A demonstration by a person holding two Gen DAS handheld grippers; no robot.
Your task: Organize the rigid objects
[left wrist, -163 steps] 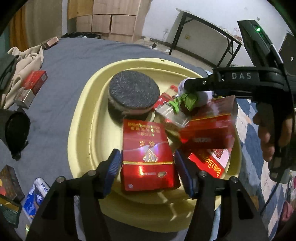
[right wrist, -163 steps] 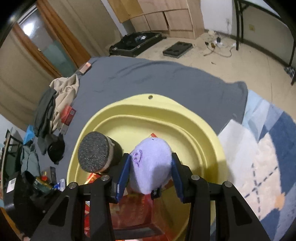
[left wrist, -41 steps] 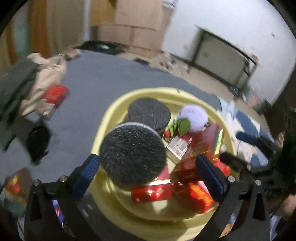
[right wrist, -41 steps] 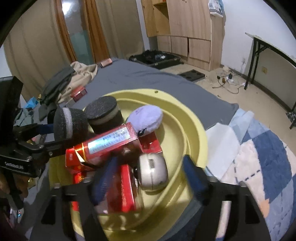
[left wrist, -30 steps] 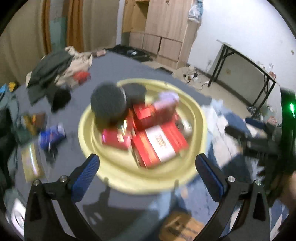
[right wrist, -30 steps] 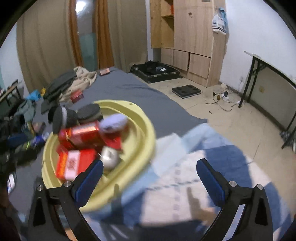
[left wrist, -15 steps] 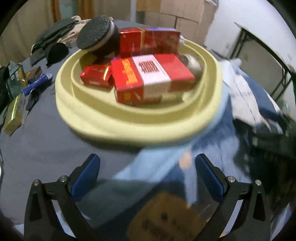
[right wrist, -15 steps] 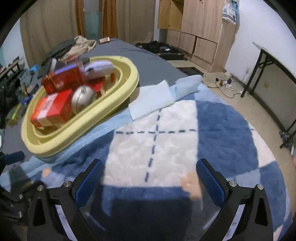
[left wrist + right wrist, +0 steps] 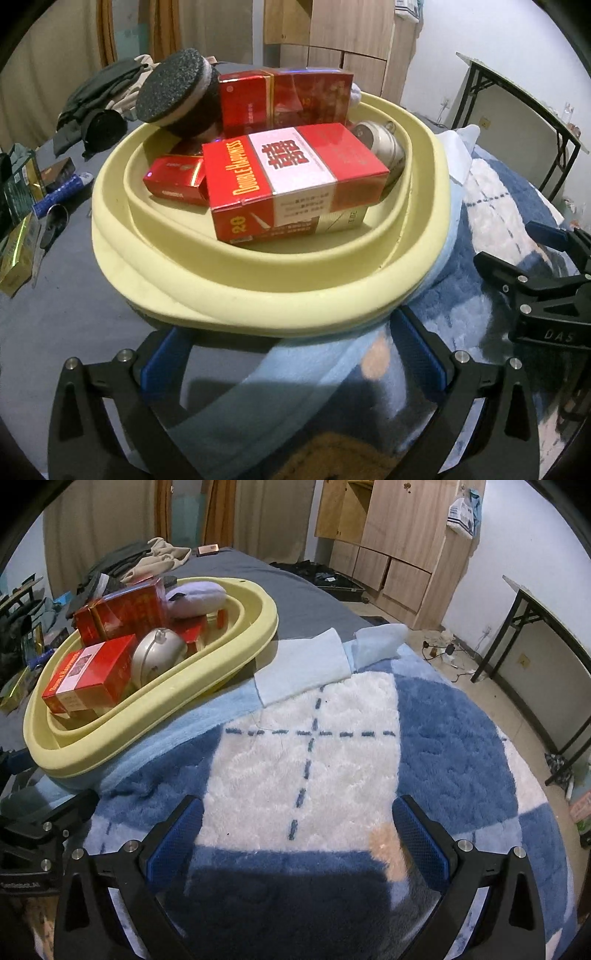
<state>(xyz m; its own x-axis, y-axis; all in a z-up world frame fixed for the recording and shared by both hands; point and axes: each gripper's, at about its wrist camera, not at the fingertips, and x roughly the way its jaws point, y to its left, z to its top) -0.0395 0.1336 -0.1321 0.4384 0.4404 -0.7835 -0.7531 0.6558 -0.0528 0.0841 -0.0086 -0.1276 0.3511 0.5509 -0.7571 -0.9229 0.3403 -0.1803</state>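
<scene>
A pale yellow basin (image 9: 266,291) sits on the bed and holds several red boxes, among them a red and white Double Happiness box (image 9: 291,177), a black round sponge (image 9: 173,92) and a silver round tin (image 9: 380,142). It also shows in the right wrist view (image 9: 207,672), with a lilac plush (image 9: 199,596) at the back. My left gripper (image 9: 291,362) is open and empty, low in front of the basin. My right gripper (image 9: 295,834) is open and empty over the blue and white blanket (image 9: 332,738); it also shows in the left wrist view (image 9: 535,266).
Loose boxes and a blue tube (image 9: 55,190) lie on the grey sheet left of the basin. Clothes (image 9: 99,92) are piled behind. A light blue towel (image 9: 303,668) lies by the basin. A black-legged table (image 9: 546,657) stands at the right.
Both grippers have let go of what they put in the basin, opened wide and pulled back low onto the bed. In the last half second they hardly moved.
</scene>
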